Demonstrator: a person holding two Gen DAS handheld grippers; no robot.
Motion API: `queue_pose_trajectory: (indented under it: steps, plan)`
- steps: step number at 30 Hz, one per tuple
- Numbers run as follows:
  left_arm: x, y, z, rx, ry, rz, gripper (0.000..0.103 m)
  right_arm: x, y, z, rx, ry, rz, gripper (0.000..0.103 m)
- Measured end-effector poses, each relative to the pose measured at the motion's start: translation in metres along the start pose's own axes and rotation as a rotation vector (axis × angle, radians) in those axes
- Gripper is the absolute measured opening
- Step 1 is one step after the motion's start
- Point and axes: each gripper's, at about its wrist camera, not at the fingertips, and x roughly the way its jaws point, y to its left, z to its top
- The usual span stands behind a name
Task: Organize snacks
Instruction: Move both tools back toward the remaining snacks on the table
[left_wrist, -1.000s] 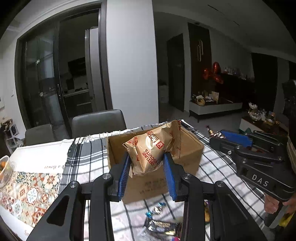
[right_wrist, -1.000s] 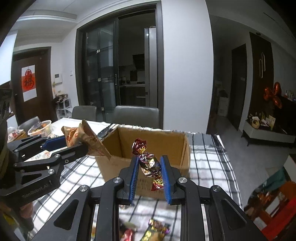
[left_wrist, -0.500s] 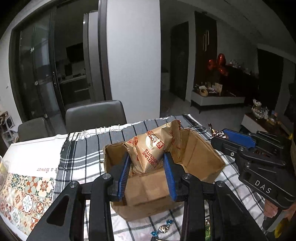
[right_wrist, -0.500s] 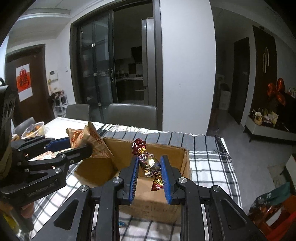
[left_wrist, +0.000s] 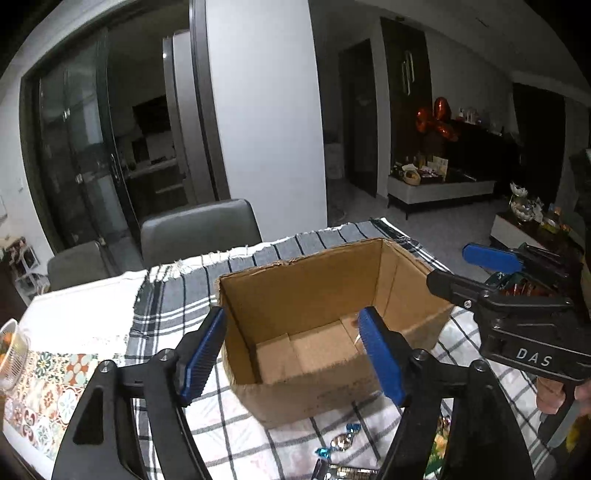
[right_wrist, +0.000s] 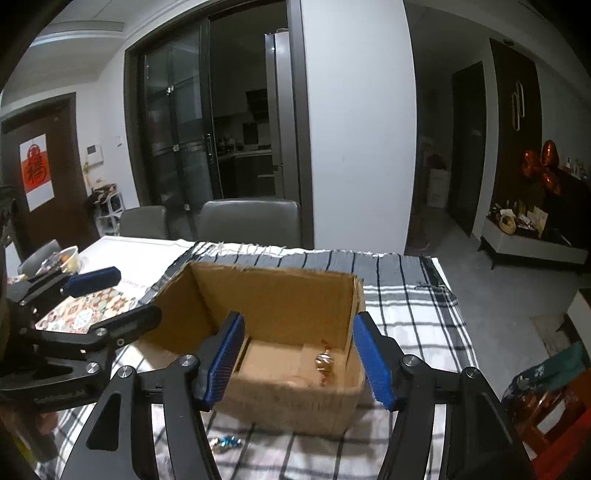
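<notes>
An open cardboard box (left_wrist: 317, 291) (right_wrist: 273, 295) stands on the checked tablecloth. My left gripper (left_wrist: 295, 350) is open and empty, just above the box's near wall. My right gripper (right_wrist: 299, 354) is open and empty over the box's near right part. A wrapped candy (right_wrist: 324, 365) lies on the box floor at the right. The biscuit bag is not visible inside the box from here. The right gripper shows at the right of the left wrist view (left_wrist: 491, 269); the left gripper shows at the left of the right wrist view (right_wrist: 110, 299).
Loose wrapped candies (left_wrist: 343, 441) (right_wrist: 225, 441) lie on the cloth (right_wrist: 402, 295) in front of the box. A patterned mat (left_wrist: 40, 384) and a glass bowl (left_wrist: 11, 350) are at the left. Two grey chairs (right_wrist: 247, 218) stand behind the table.
Both grippers opened over the box. The biscuit bag left the left gripper and the candies left the right gripper; a candy now lies in the box.
</notes>
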Motion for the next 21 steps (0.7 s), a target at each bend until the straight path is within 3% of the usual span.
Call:
queue_pose_trajectory:
  steps: [10, 21]
  plan:
    - [-0.06, -0.004, -0.023, 0.006, -0.083, 0.023, 0.076, -0.052, 0.019, -0.024, -0.037, -0.058, 0.022, 0.062]
    - [-0.11, -0.019, -0.091, 0.047, -0.114, 0.075, 0.076, -0.097, 0.047, -0.074, -0.079, -0.119, 0.02, 0.062]
